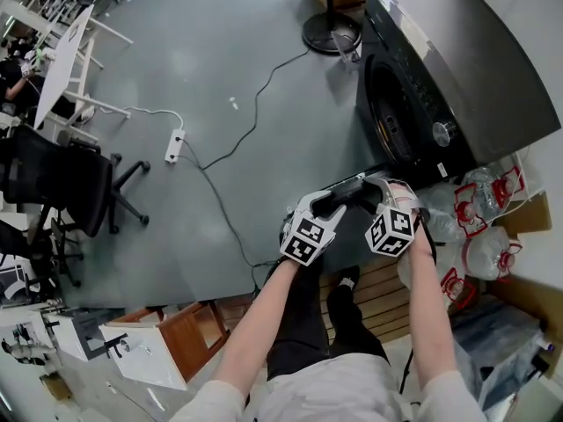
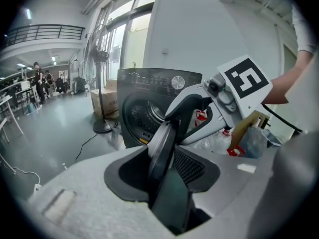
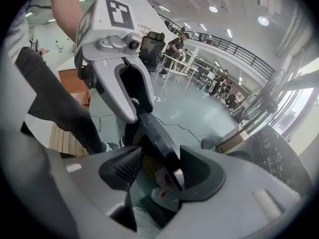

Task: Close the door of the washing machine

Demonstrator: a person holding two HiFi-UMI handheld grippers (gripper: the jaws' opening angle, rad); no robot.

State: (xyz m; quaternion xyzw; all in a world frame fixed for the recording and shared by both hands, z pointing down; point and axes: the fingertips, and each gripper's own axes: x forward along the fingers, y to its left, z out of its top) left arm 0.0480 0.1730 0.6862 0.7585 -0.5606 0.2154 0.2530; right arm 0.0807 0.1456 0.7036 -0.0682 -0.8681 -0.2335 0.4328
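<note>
In the left gripper view the left hand-held gripper (image 2: 167, 166) clamps the edge of the open door (image 2: 162, 142), with the washing machine (image 2: 144, 111) just ahead of it. Only the right gripper view shows the right hand-held gripper (image 3: 158, 169) standing wide, the door edge between its pads and one pad clear of it.

The head view looks steeply down from above, while both gripper views sit close to the door (image 2: 162, 146) edge from opposite sides, the left facing the washing machine (image 2: 147, 81).
</note>
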